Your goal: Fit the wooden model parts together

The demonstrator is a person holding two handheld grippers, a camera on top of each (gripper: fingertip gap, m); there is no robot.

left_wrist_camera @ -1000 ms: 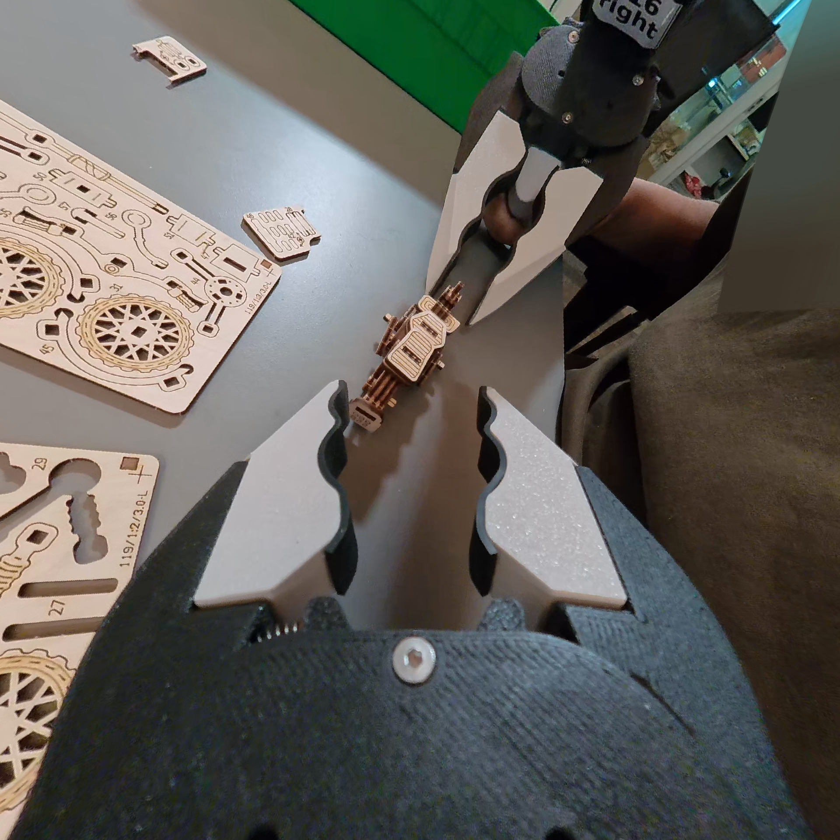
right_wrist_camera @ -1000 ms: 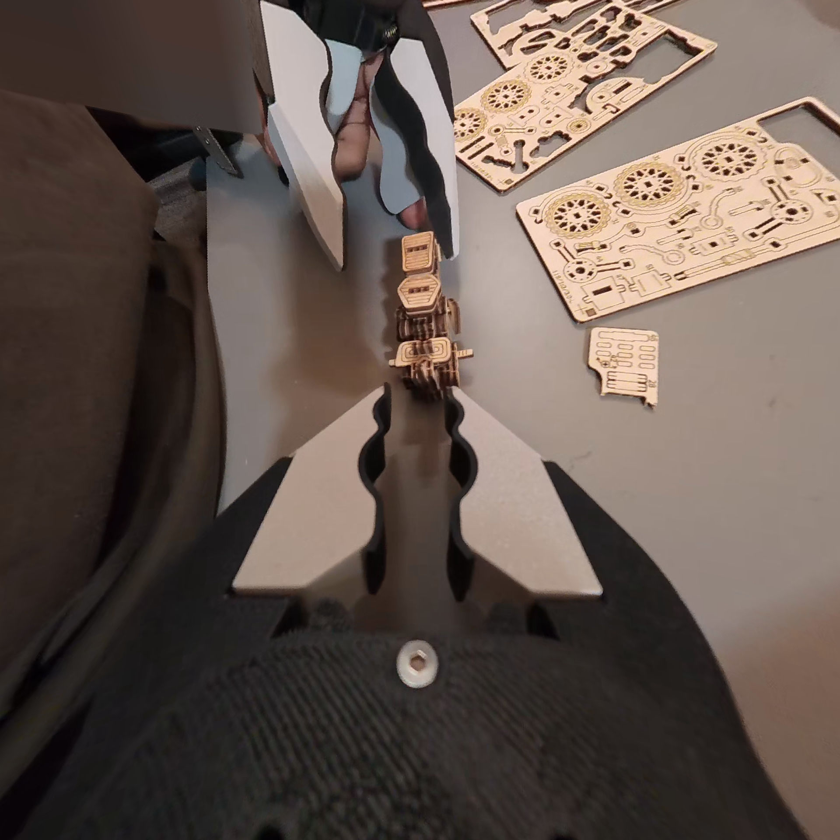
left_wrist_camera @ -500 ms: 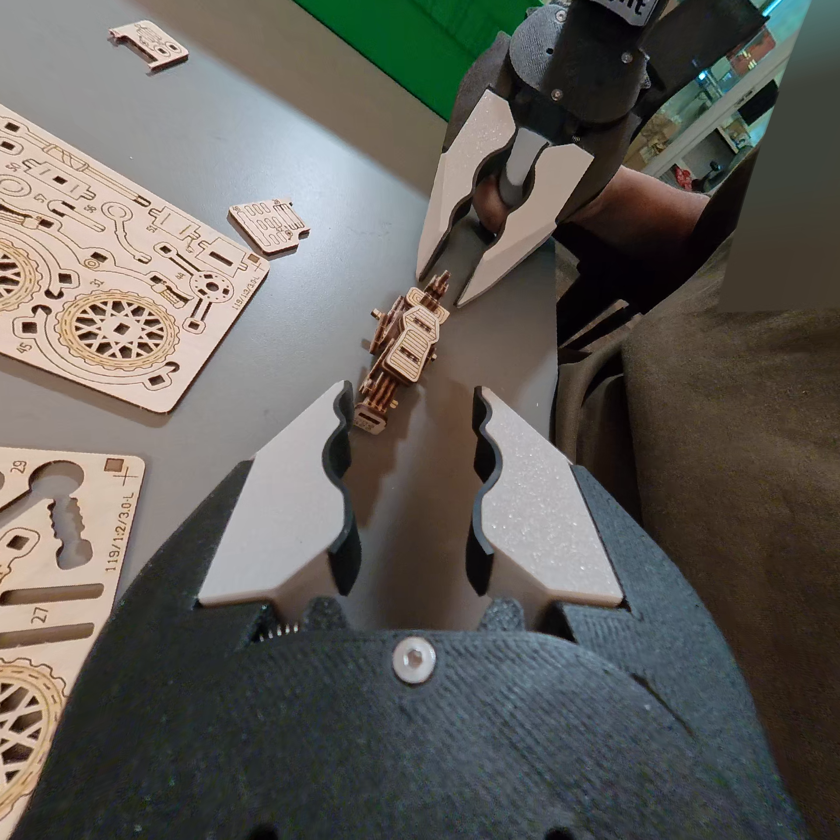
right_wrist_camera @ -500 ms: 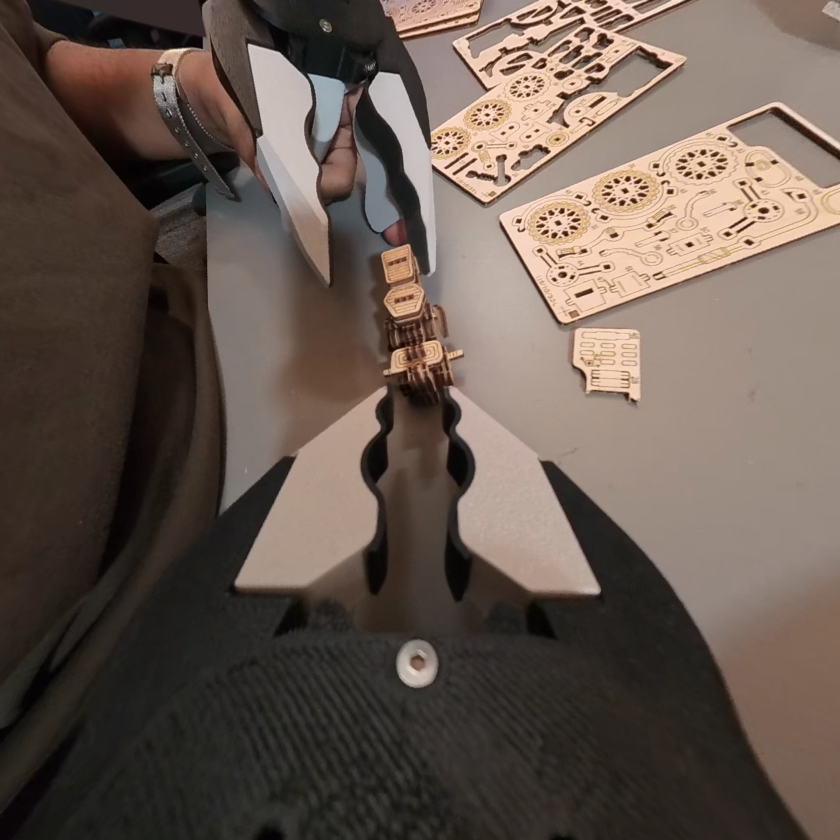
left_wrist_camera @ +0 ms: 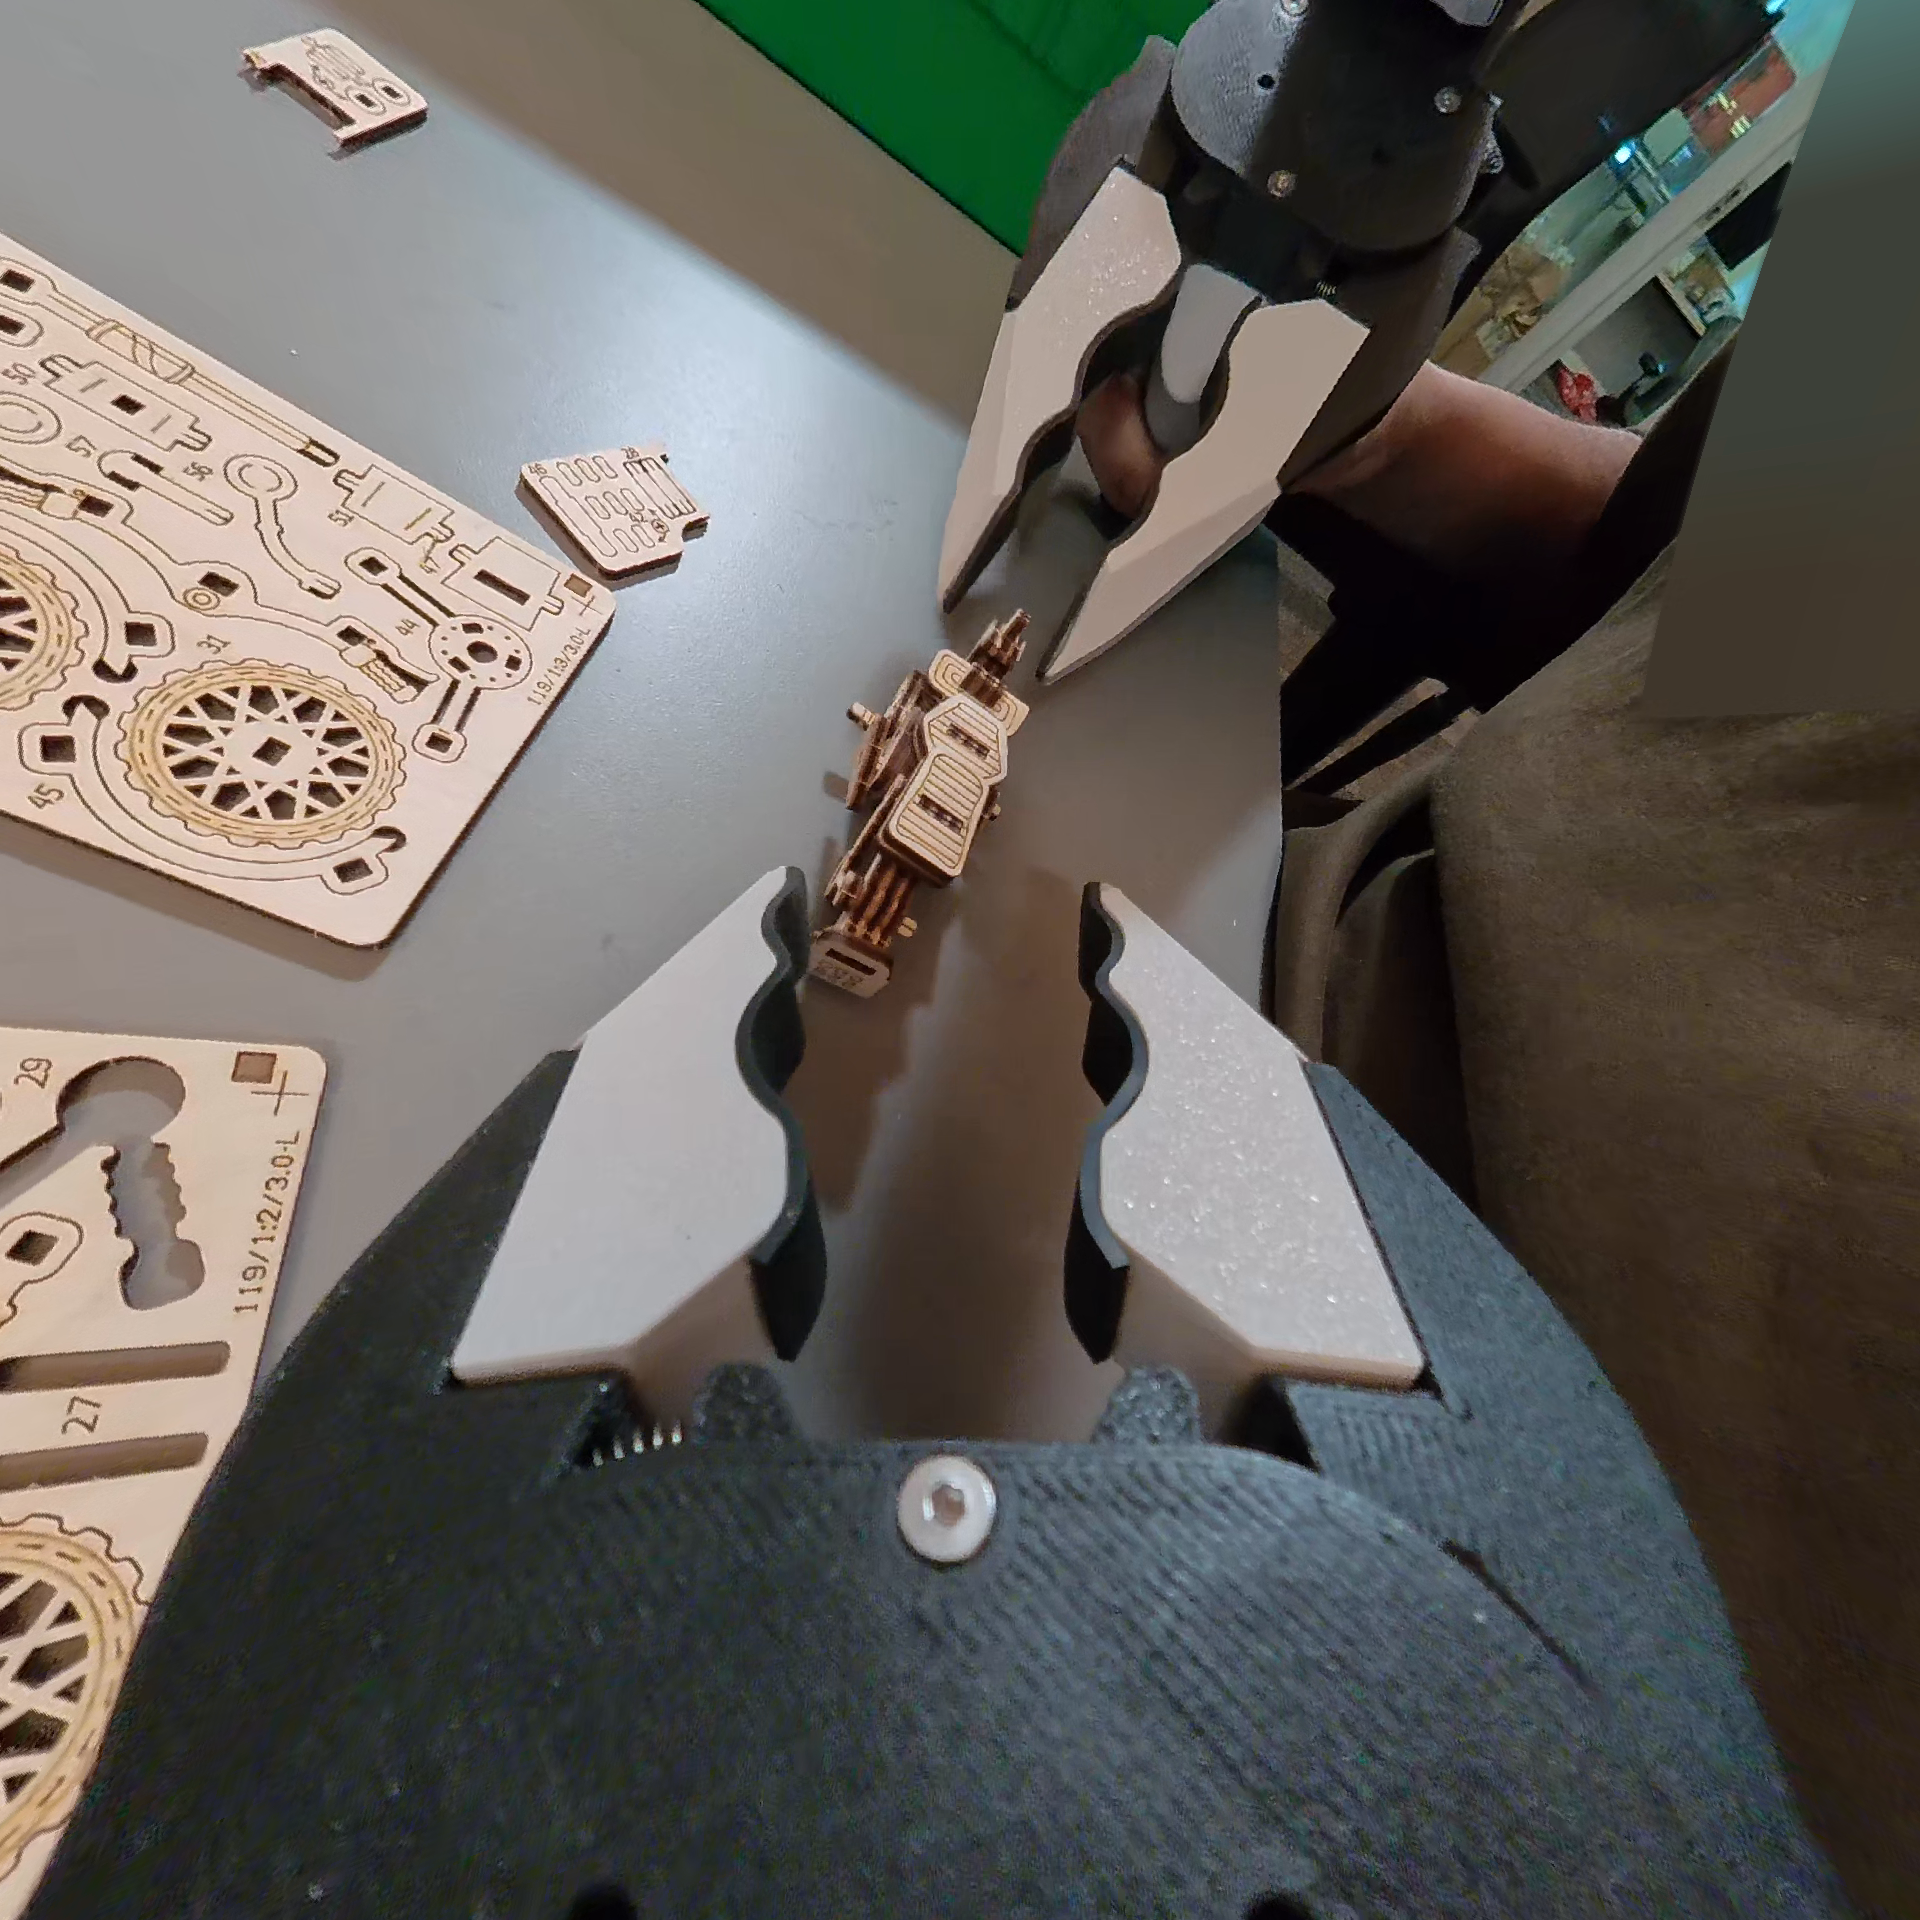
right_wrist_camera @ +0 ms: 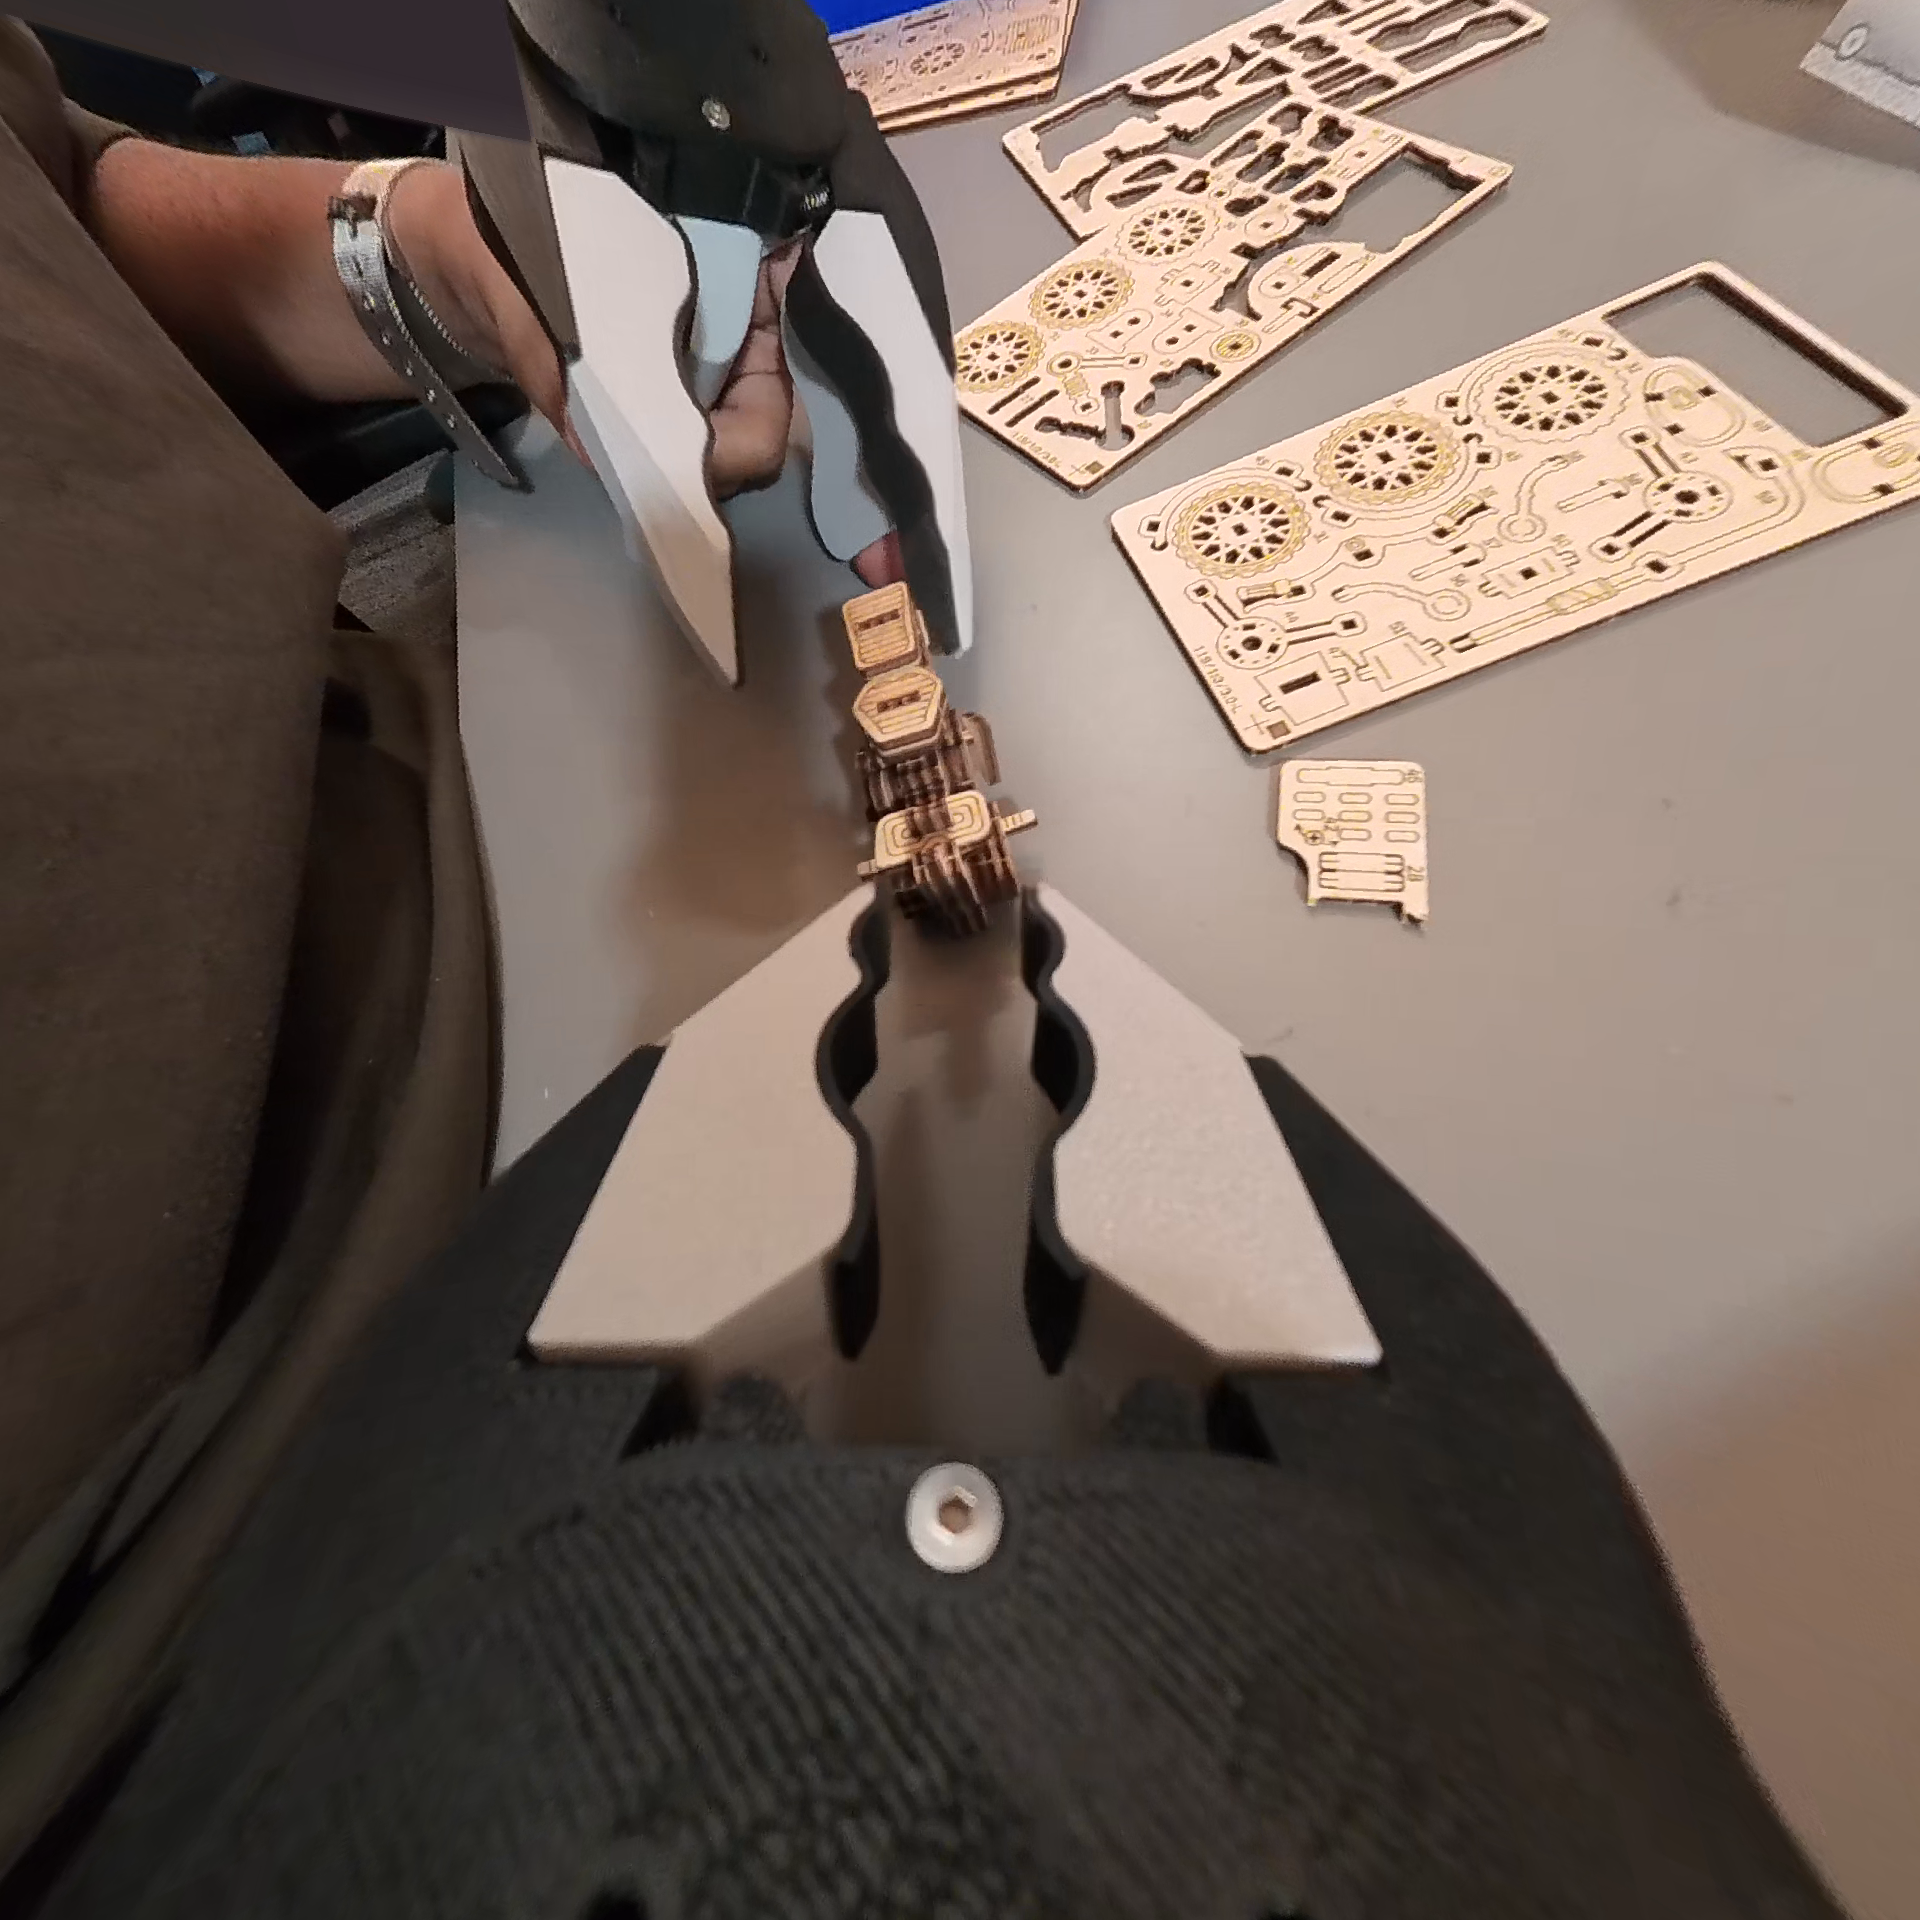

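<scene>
The small, long, partly built model of layered laser-cut plywood (left_wrist_camera: 920, 800) lies on the dark grey table (left_wrist_camera: 644, 312) close to its near edge, and we have it bracketed end to end: its long axis runs almost straight from our left gripper (left_wrist_camera: 940, 914) to our right gripper (right_wrist_camera: 951, 920). Both tongs are released, jaws spread and holding nothing. In the left wrist view the model's flat end tab sits just beside the tip of the left finger (left_wrist_camera: 675, 1122), off the centre of the gap, so we judge the left would have to shift sideways before closing. In the right wrist view the model's ribbed end sits at the mouth of the right gripper, centred between the fingertips, so we judge the right to be better lined up; whether wood touches either finger we cannot tell. The right wrist view alone shows several pale plywood part sheets (right_wrist_camera: 1538, 540) farther out and a small loose plywood tab (right_wrist_camera: 1356, 836) just beside the model; the left wrist view alone shows a second loose plywood piece (left_wrist_camera: 338, 88) well apart, plus a green panel (left_wrist_camera: 935, 94) behind the table.
</scene>
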